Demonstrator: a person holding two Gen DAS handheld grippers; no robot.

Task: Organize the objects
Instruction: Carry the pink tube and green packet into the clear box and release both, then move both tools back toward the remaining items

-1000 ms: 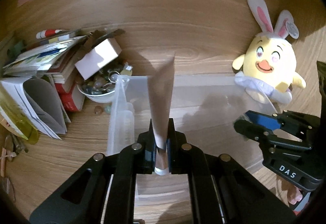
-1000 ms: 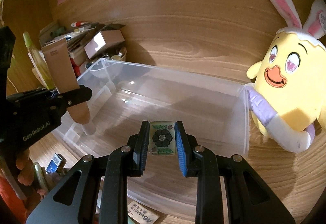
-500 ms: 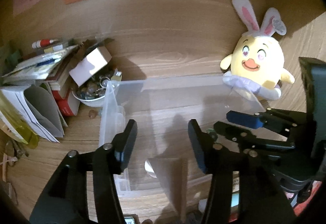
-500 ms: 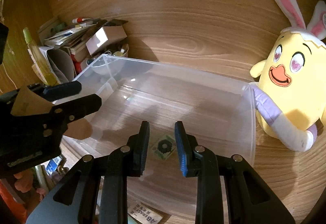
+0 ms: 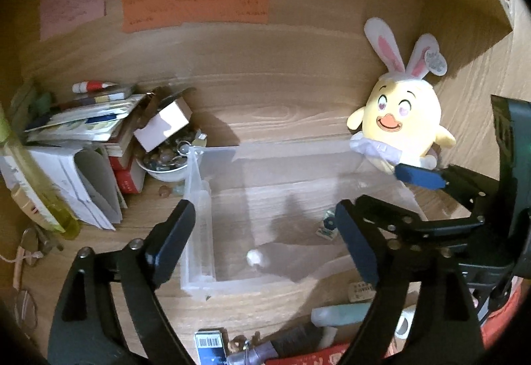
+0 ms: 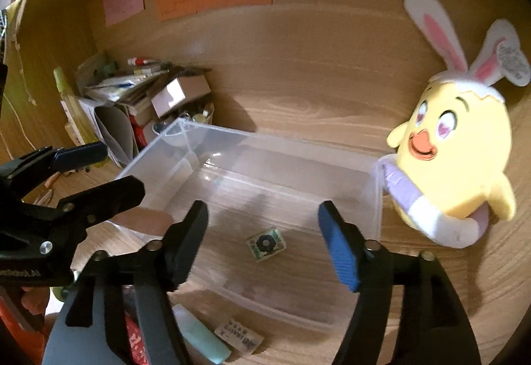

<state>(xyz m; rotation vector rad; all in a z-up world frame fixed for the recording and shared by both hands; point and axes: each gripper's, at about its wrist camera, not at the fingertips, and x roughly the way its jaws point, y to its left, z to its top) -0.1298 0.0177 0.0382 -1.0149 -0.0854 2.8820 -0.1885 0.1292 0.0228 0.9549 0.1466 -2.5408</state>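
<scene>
A clear plastic bin (image 5: 199, 199) (image 6: 375, 199) sits on the wooden desk. Inside it lie a brown tube with a white cap (image 5: 288, 255) (image 6: 146, 220) and a small green square packet with a black disc (image 6: 266, 243) (image 5: 327, 227). My left gripper (image 5: 262, 232) is open and empty above the bin's near left side. My right gripper (image 6: 264, 232) is open and empty above the packet; it also shows in the left wrist view (image 5: 381, 195).
A yellow bunny-eared plush (image 5: 398, 122) (image 6: 454, 152) leans at the bin's right end. Books, papers, a small box and a bowl of trinkets (image 5: 162, 159) crowd the left. An eraser (image 6: 239, 336), a mint tube (image 6: 202, 335) and other items lie before the bin.
My left gripper opened and dropped the brown tube into the bin. My right gripper opened and let the green packet fall to the bin floor. Both pulled back and up.
</scene>
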